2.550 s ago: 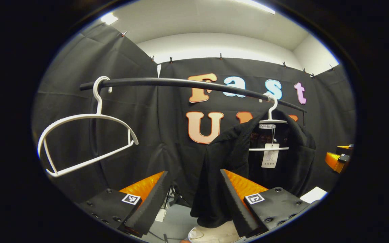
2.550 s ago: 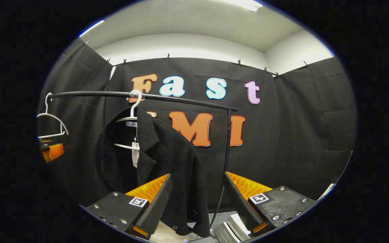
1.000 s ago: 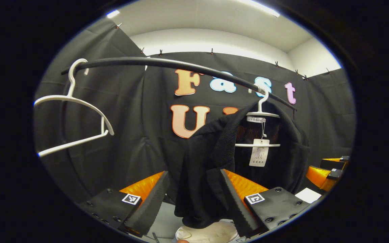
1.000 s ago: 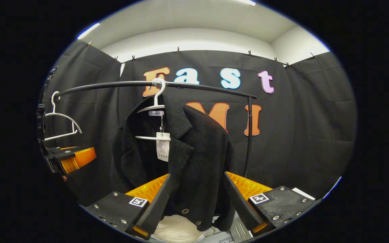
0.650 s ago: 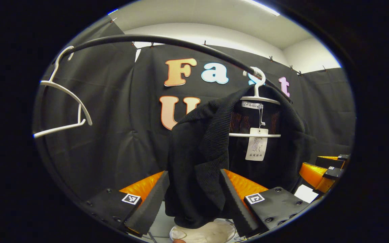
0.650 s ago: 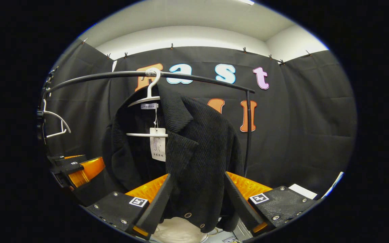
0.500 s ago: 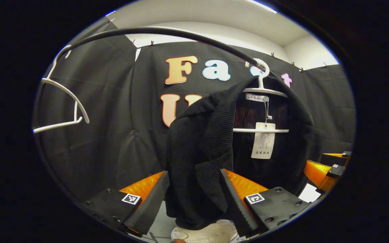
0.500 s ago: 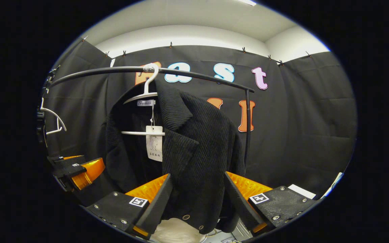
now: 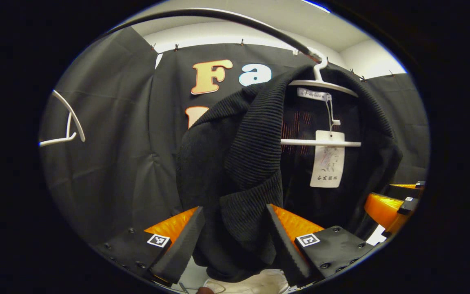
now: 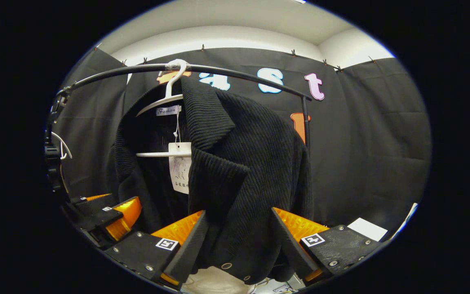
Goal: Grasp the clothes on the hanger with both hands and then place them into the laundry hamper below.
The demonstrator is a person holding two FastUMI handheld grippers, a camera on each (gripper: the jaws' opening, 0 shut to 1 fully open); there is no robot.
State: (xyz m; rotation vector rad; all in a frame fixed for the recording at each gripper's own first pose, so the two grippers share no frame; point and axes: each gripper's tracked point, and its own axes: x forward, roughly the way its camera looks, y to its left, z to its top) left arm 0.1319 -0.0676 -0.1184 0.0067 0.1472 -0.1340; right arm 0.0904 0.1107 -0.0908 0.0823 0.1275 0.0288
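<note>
Cloth walls (image 10: pixel 373 155) back a black rail (image 10: pixel 235 75). From it a black ribbed jacket (image 10: pixel 251 171) hangs on a white hanger (image 10: pixel 165 100), with a paper tag (image 10: pixel 180 167) at its neck. A pale hamper (image 10: pixel 214 283) sits below its hem. A bare hanger (image 9: pixel 65 130) hangs off to one side. The left gripper (image 9: pixel 235 245) has its jaws wide, the jacket's front edge between them, untouched as far as shows. The right gripper (image 10: pixel 239 245) is likewise wide, the hem between its fingers.
</note>
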